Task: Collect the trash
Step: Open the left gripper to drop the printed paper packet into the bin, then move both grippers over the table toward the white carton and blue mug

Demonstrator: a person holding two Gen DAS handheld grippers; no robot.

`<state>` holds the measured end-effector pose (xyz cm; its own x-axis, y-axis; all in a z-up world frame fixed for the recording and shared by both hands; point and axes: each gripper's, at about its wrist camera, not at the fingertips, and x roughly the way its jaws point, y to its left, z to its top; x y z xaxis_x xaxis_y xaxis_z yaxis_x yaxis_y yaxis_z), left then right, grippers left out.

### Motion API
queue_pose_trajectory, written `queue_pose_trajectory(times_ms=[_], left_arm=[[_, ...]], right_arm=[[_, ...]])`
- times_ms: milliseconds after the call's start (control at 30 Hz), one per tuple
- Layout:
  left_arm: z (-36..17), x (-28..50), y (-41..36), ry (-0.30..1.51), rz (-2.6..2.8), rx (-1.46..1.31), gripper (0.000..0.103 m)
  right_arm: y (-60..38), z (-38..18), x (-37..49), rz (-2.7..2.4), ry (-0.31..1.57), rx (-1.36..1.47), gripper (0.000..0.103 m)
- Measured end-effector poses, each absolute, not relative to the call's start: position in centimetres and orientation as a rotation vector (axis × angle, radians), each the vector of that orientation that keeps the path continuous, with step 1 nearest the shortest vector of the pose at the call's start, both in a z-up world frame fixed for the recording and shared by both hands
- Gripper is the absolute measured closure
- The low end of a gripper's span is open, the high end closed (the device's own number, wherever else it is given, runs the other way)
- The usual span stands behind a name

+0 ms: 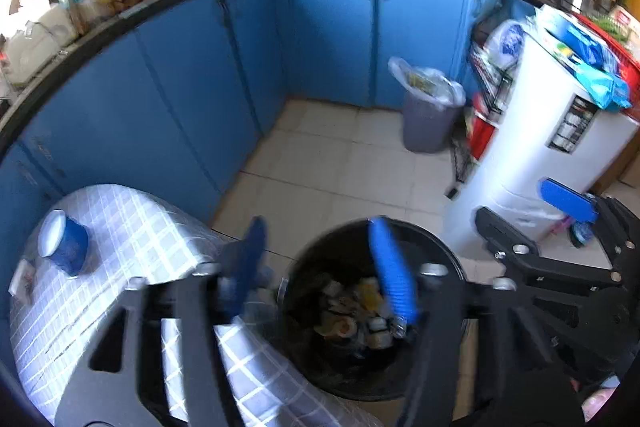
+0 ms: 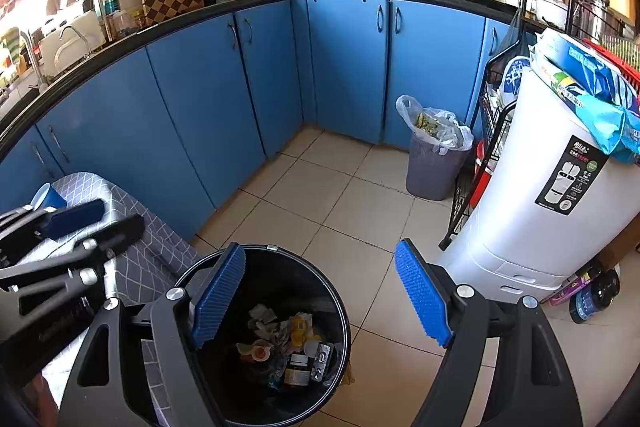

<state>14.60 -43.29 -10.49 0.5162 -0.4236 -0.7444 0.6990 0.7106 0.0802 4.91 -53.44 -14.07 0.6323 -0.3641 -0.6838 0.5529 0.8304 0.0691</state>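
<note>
A black round trash bin (image 1: 448, 259) (image 2: 340, 303) stands on the floor beside a checked-cloth table (image 1: 132, 223) (image 2: 84, 187). It holds several pieces of trash (image 1: 360, 315) (image 2: 288, 343). My left gripper (image 1: 320, 243) is open and empty above the bin's left rim; the view is blurred. My right gripper (image 2: 320, 267) is open and empty above the bin, and also shows in the left wrist view (image 1: 532, 211). A blue paper cup (image 1: 66, 247) (image 2: 46, 197) lies on its side on the table, left of both grippers.
Blue cabinets (image 2: 200, 99) under a black counter run along the left and far sides. A grey bin with a plastic bag (image 2: 436, 155) stands in the far corner. A white appliance (image 2: 548, 187) and a wire rack (image 2: 492, 131) stand at the right. The floor is tiled (image 2: 340, 195).
</note>
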Motion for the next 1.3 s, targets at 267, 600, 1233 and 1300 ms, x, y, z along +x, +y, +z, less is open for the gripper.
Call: queue_pose_trajectory(times_ms=[267, 600, 1233, 1300], left_arm=[[-8.0, 14.6, -39.7, 0.707, -0.662, 0.34, 0.013], [-6.1, 15.1, -33.9, 0.692, -0.591, 0.256, 0.004], [-4.2, 17.4, -20.2, 0.67, -0.445, 0.113, 0.003], [-4.2, 17.8, -18.8, 0.672, -0.424, 0.101, 0.003]], right_arm=[[-51.5, -12.2, 4.7, -0.516, 0.687, 0.258, 0.027], [-47.8, -9.4, 4.5, -0.506, 0.652, 0.212, 0.019], [-36.3, -6.6, 8.9, -0.382, 0.654, 0.058, 0.014], [-34.7, -6.5, 9.7, -0.361, 0.656, 0.04, 0.014]])
